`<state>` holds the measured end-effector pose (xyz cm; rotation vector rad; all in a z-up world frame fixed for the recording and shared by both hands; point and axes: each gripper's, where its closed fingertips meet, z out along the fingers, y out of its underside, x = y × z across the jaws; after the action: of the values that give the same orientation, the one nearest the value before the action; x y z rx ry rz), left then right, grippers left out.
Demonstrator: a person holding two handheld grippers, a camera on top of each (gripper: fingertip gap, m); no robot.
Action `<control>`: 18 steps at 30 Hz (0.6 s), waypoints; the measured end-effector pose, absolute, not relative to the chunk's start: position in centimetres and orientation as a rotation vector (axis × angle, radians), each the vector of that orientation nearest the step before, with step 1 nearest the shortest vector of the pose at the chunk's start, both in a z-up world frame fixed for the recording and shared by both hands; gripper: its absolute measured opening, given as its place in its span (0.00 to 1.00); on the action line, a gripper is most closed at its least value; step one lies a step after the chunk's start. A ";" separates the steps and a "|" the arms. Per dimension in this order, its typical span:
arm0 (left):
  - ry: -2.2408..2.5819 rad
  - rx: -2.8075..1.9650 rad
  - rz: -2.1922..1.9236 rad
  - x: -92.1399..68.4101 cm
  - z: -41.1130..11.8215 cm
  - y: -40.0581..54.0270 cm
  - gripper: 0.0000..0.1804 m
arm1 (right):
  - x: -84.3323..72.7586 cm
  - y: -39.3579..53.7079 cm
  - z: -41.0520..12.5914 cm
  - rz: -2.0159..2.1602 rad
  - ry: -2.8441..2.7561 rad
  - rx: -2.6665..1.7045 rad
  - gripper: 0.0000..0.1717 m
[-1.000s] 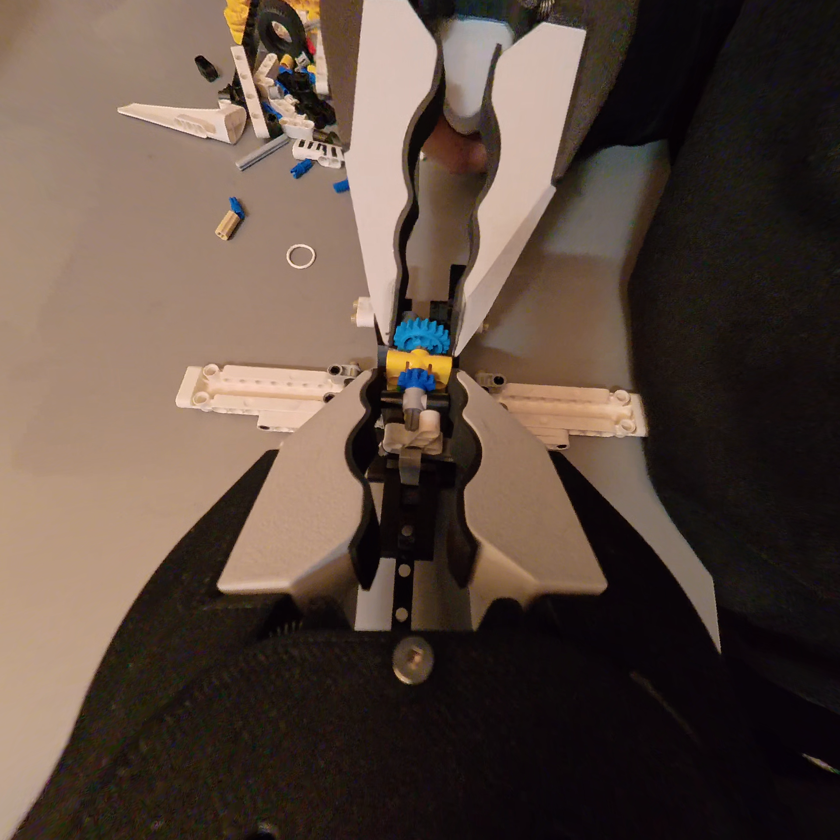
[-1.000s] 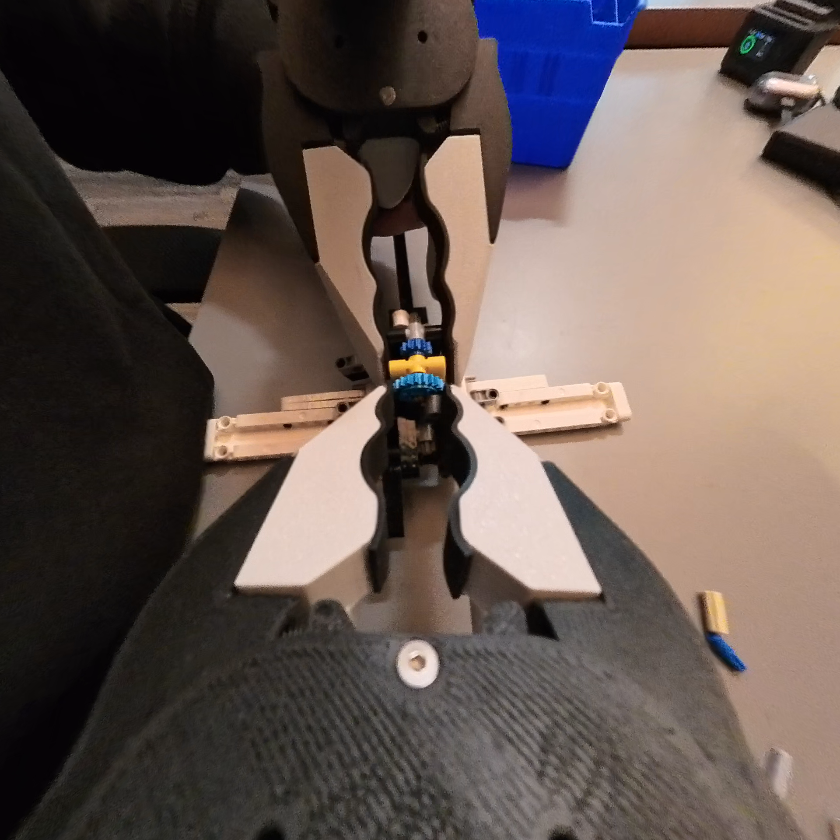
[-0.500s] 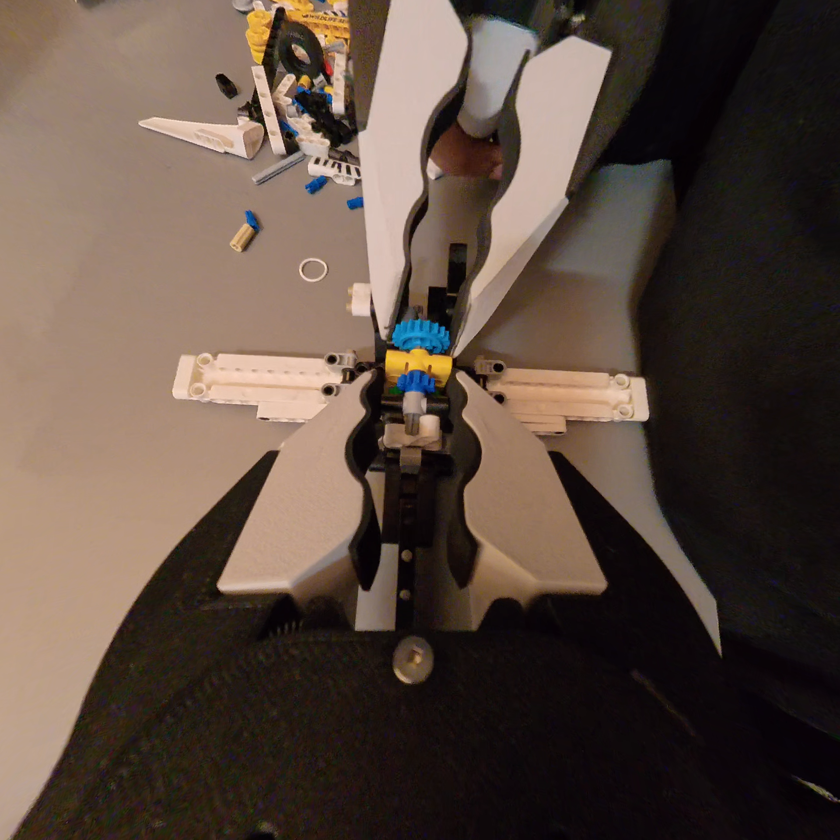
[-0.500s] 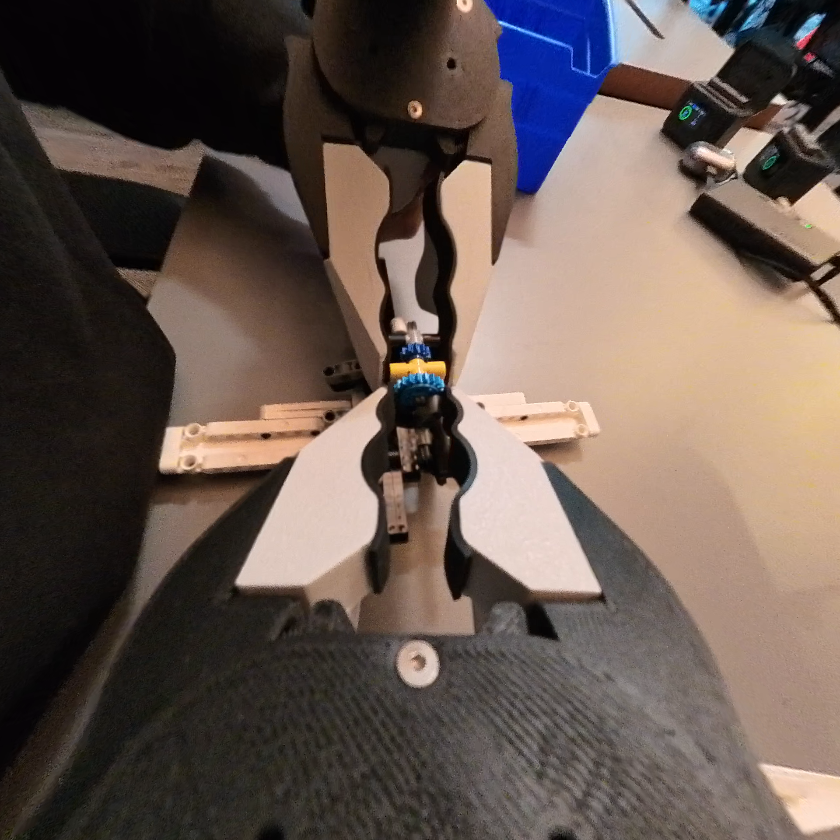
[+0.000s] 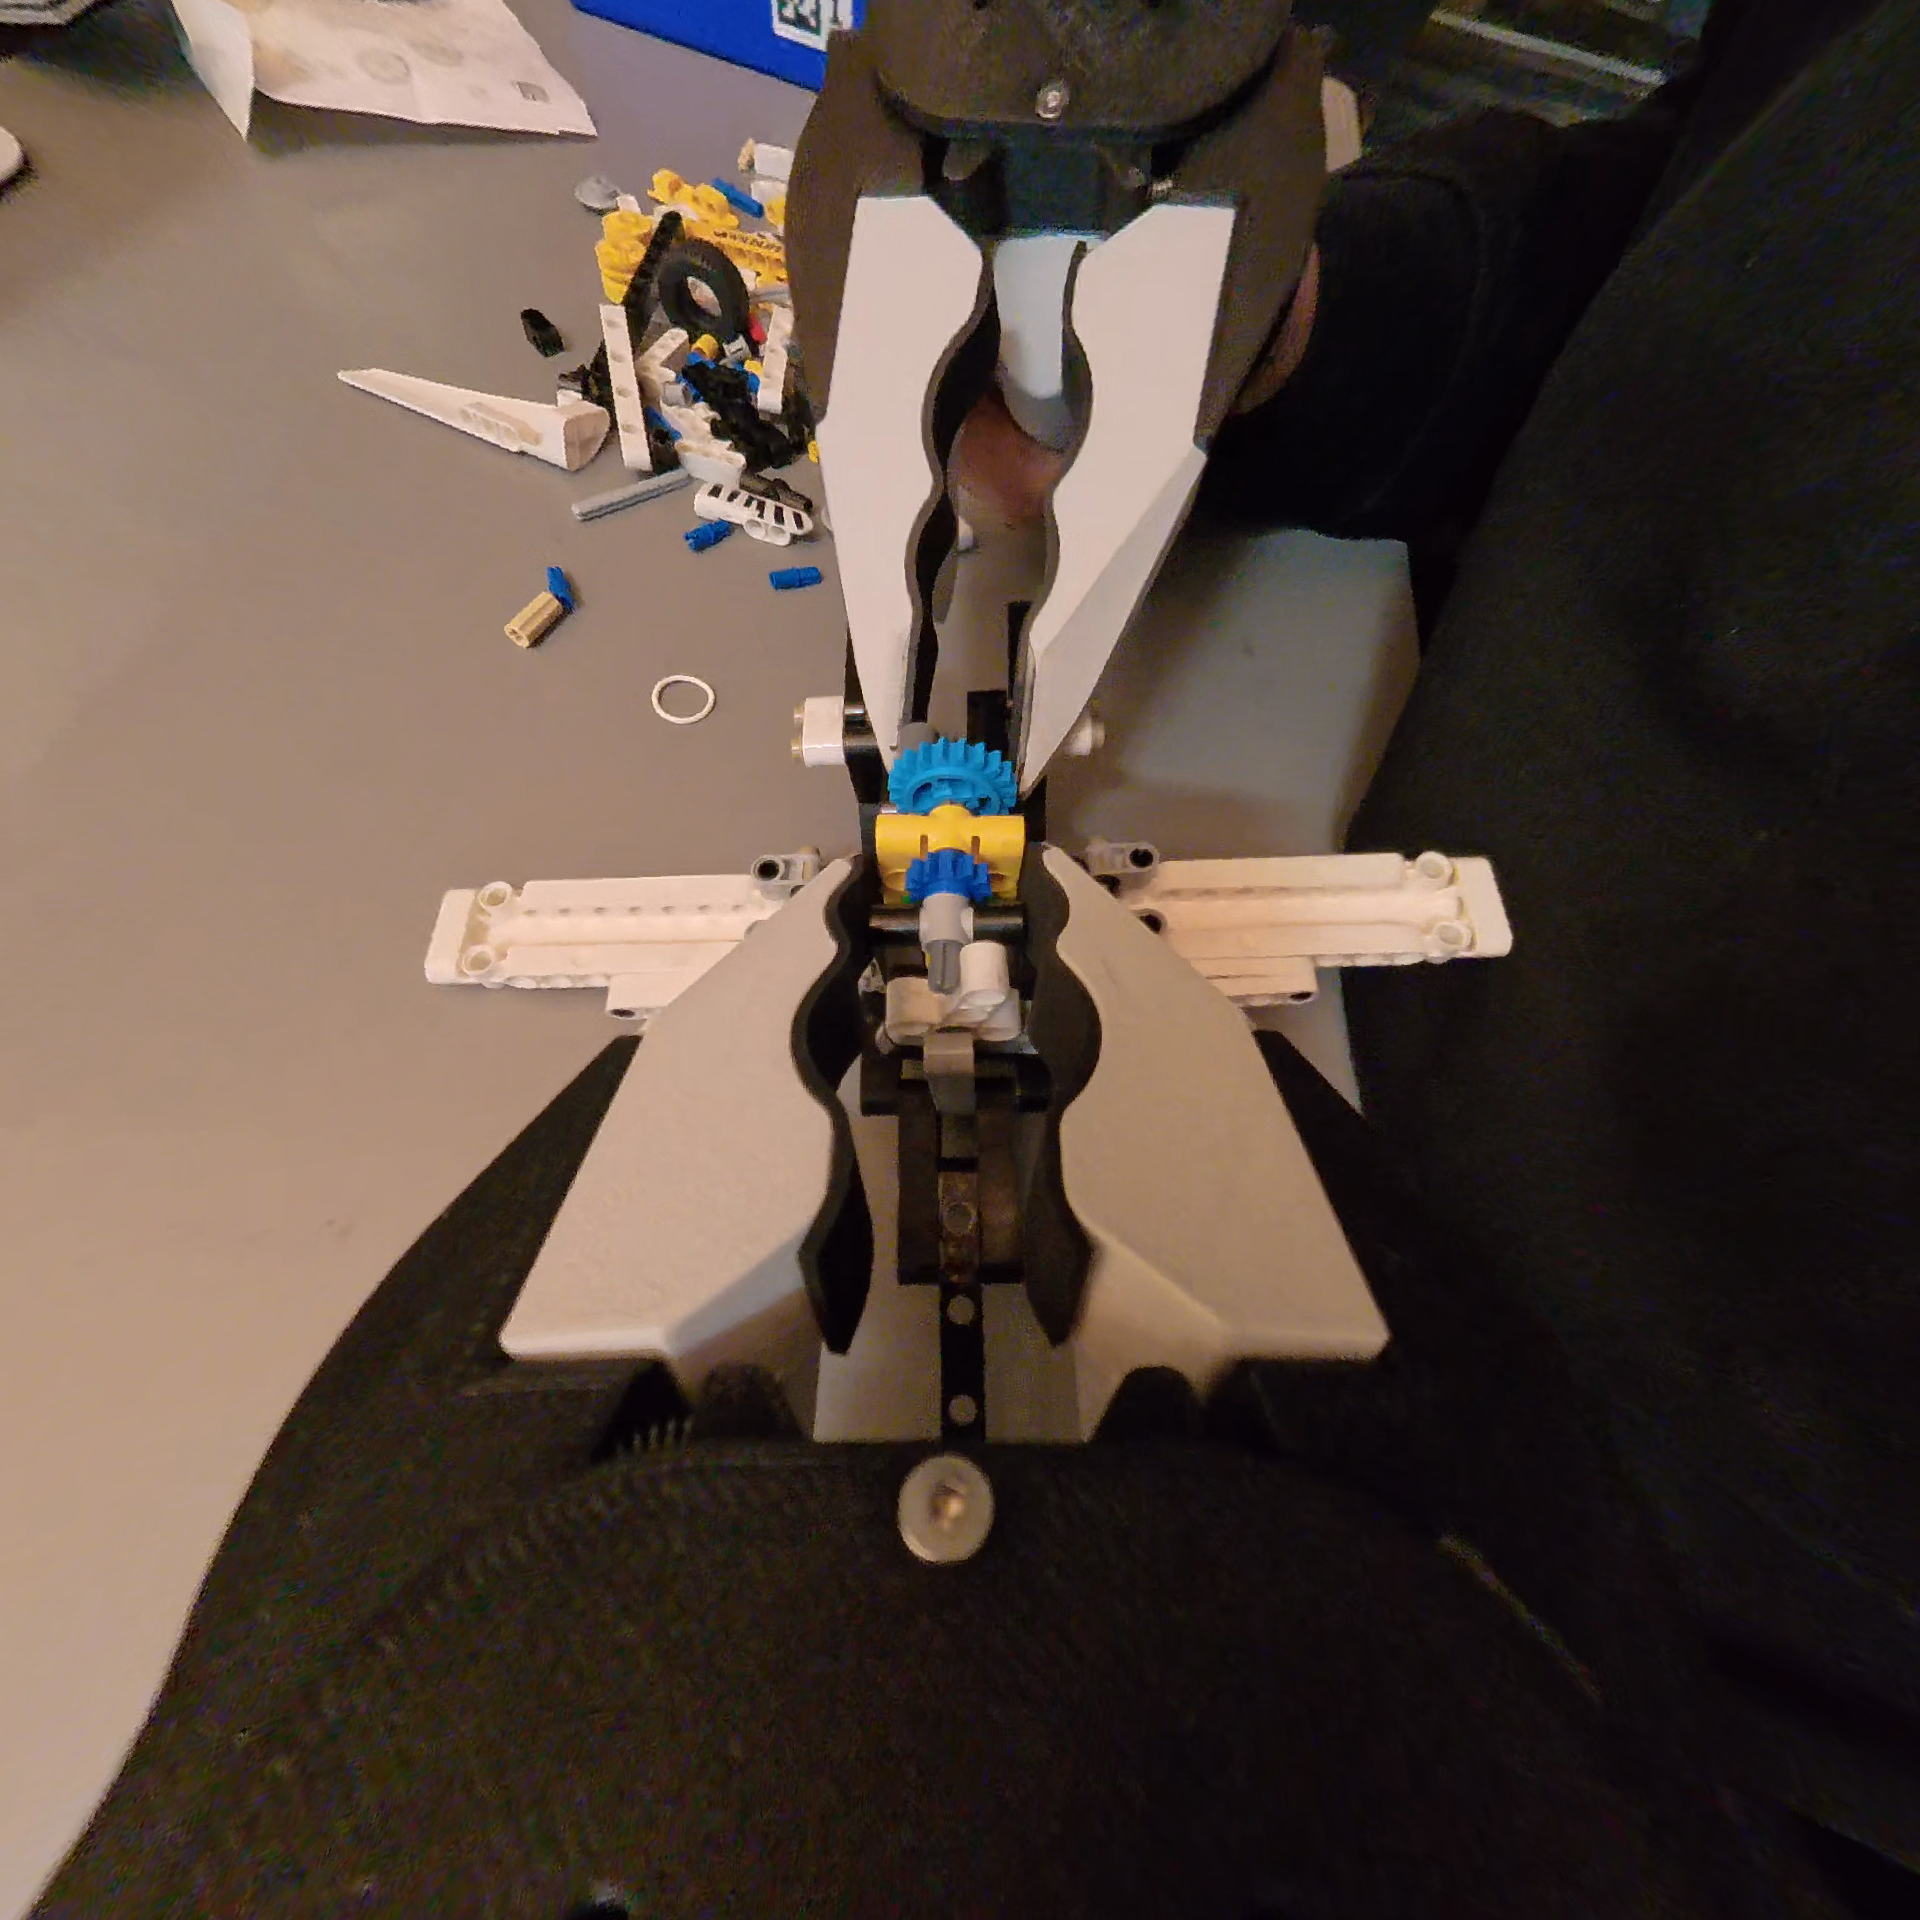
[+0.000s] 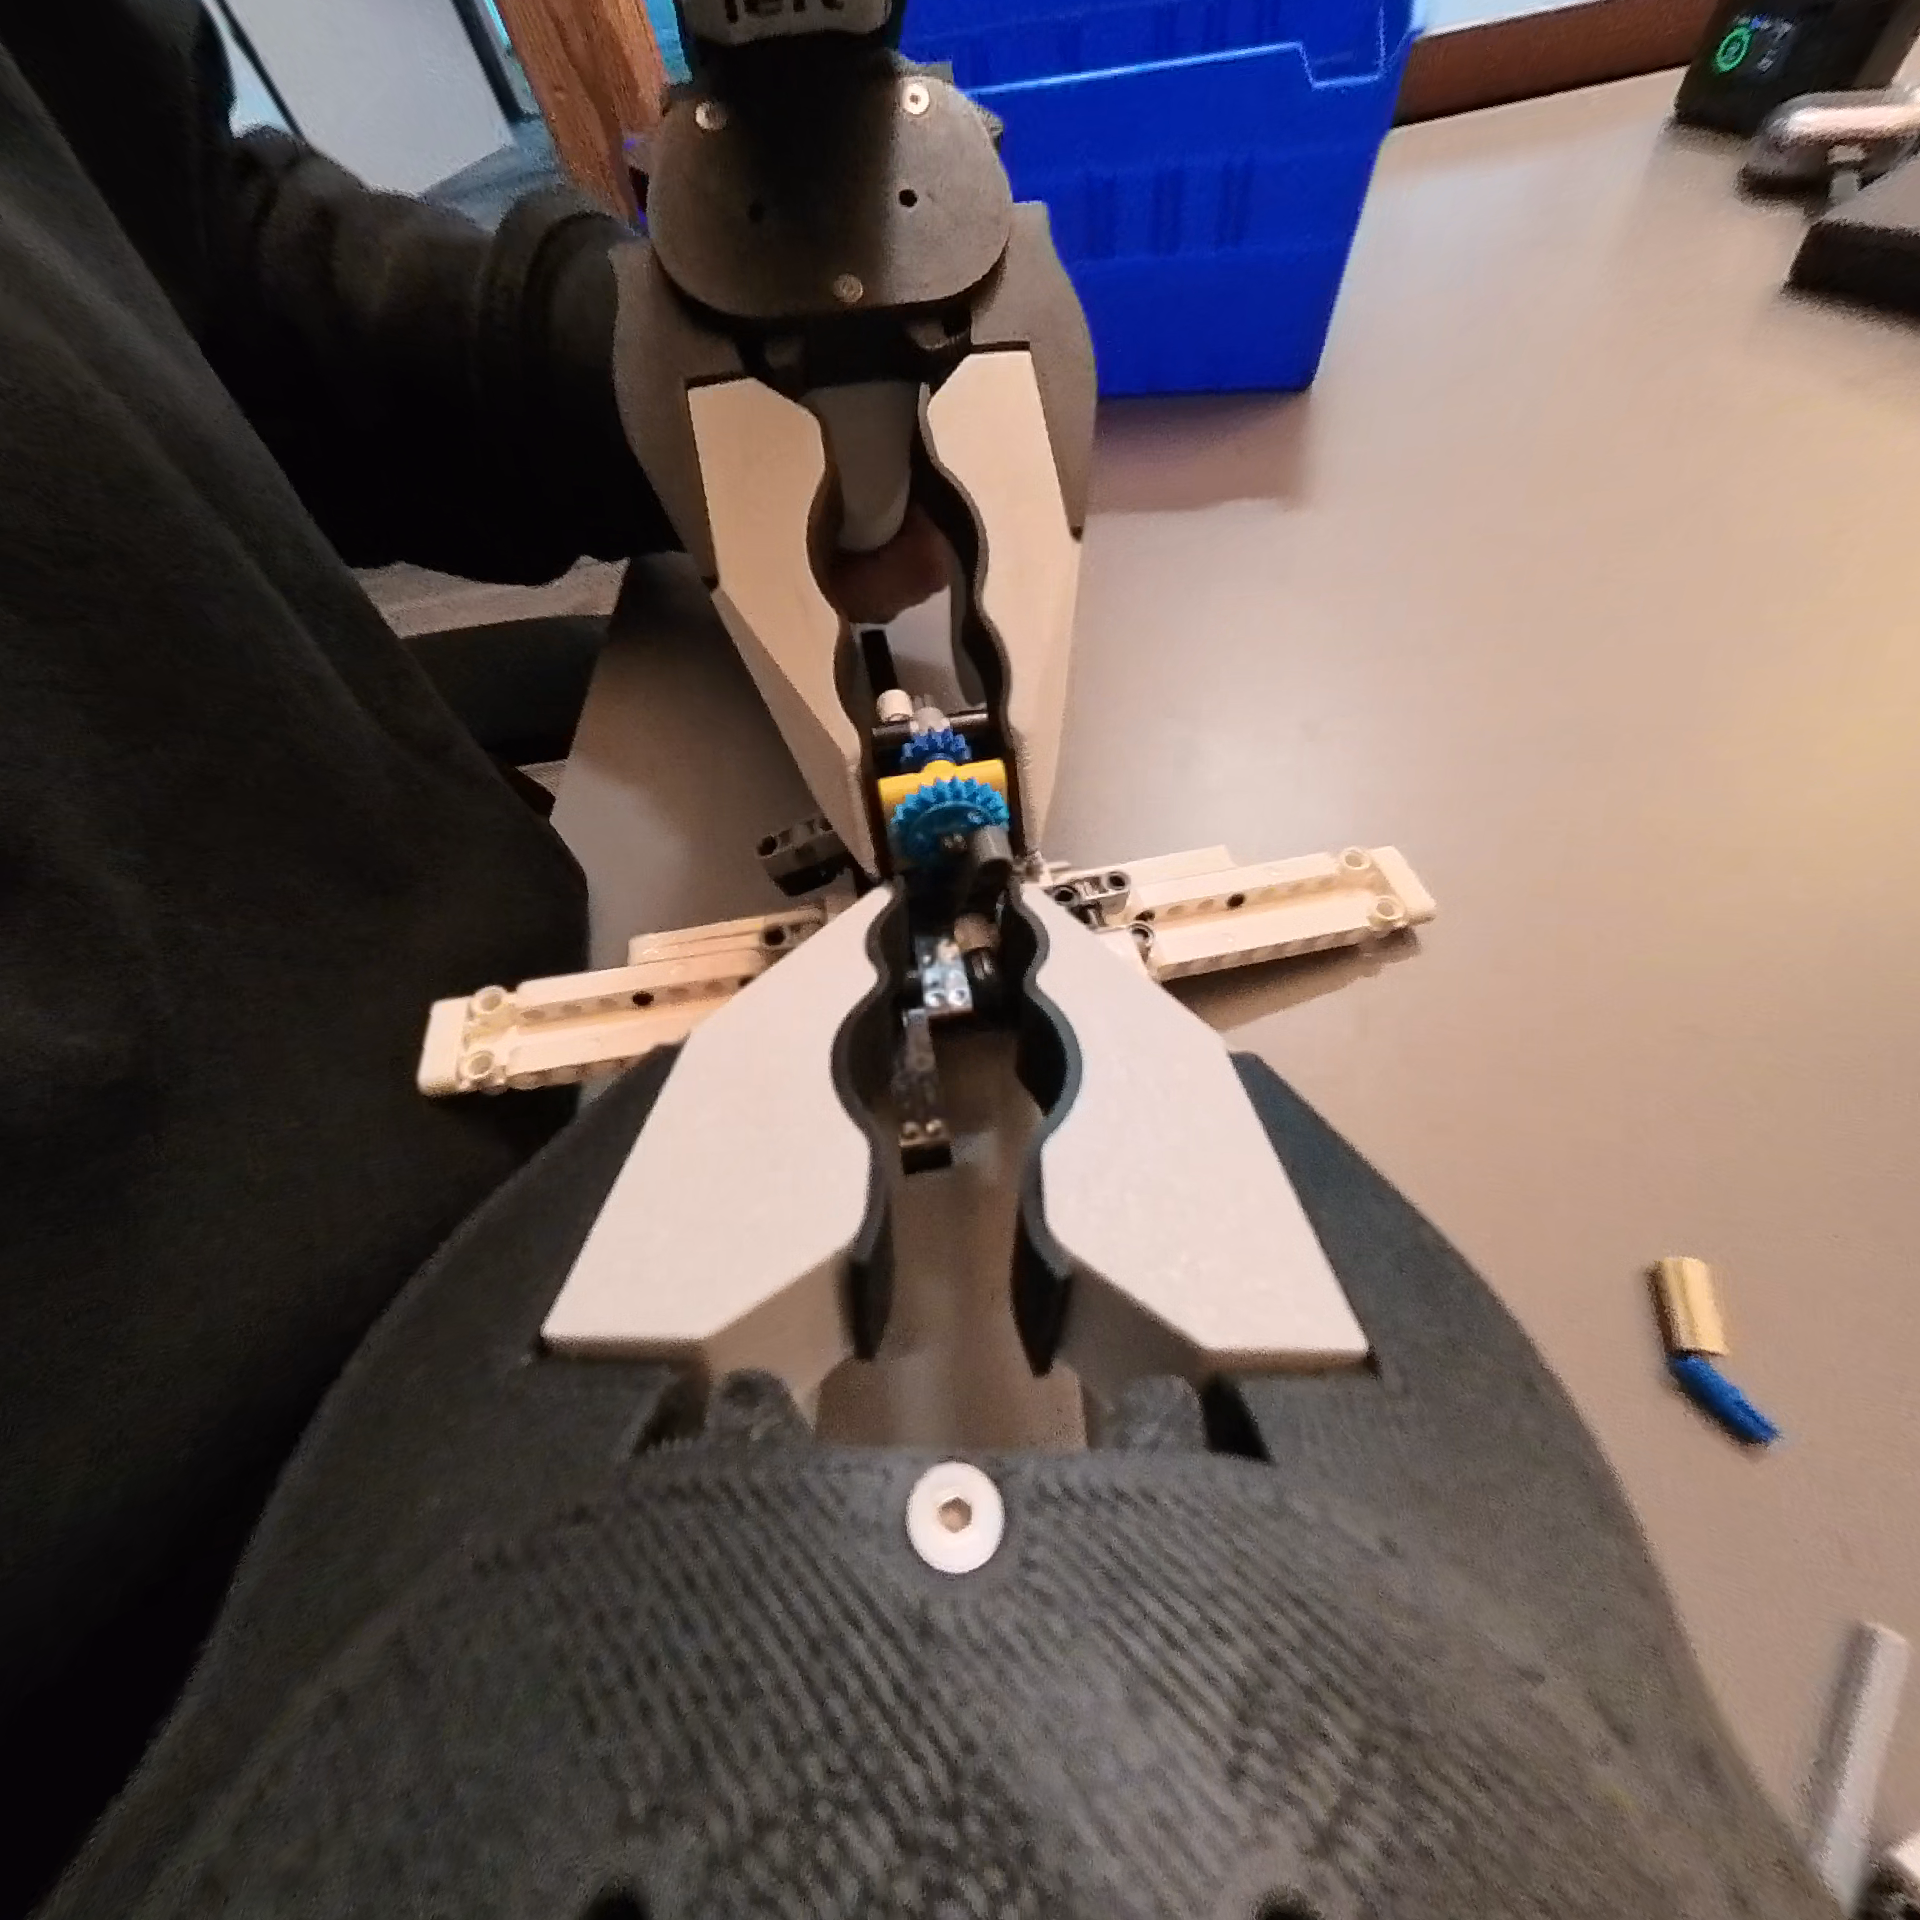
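My left gripper point(image 5: 951, 883) and right gripper point(image 6: 951, 883) both clamp the brick-built model point(image 5: 948, 842) from opposite ends above the table point(image 5: 260, 1039), blue bin point(image 6: 1195, 208) behind, contents hidden

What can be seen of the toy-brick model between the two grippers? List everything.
The toy-brick model is a plastic build: black frame, yellow block, two blue gears, grey axle, and white beams spread like wings. It sits above the grey table, clamped from opposite ends by the left hand-held gripper and right hand-held gripper.
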<state>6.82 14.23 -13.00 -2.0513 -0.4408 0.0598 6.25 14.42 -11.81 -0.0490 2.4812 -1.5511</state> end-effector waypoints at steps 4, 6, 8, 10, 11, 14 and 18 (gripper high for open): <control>-0.429 -2.085 0.074 6.9 -13.4 14.2 0.16 | 6.4 14.4 -11.9 -1.509 2.457 -0.037 0.09; -0.437 -2.070 0.082 6.8 -13.3 14.2 0.16 | 6.3 14.4 -11.9 -1.507 2.470 -0.041 0.09; -0.444 -2.049 0.088 6.7 -13.1 14.3 0.16 | 6.2 14.4 -11.7 -1.526 2.478 -0.041 0.09; -0.449 -2.051 0.087 6.8 -13.4 14.4 0.16 | 6.2 14.5 -12.0 -1.518 2.498 -0.055 0.09; -0.448 -2.060 0.088 6.9 -13.6 14.5 0.16 | 6.3 14.5 -12.3 -1.503 2.511 -0.064 0.09; -0.418 -2.111 0.151 7.4 -14.1 14.8 0.16 | 6.5 14.8 -13.1 -1.453 2.533 -0.061 0.03; -0.399 -2.153 0.161 7.7 -14.3 14.8 0.15 | 6.9 14.9 -13.5 -1.422 2.537 -0.066 0.03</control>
<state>7.73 14.82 -14.29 -2.1528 -0.3988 0.1609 6.90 14.90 -13.51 -0.0664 2.5367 -1.4218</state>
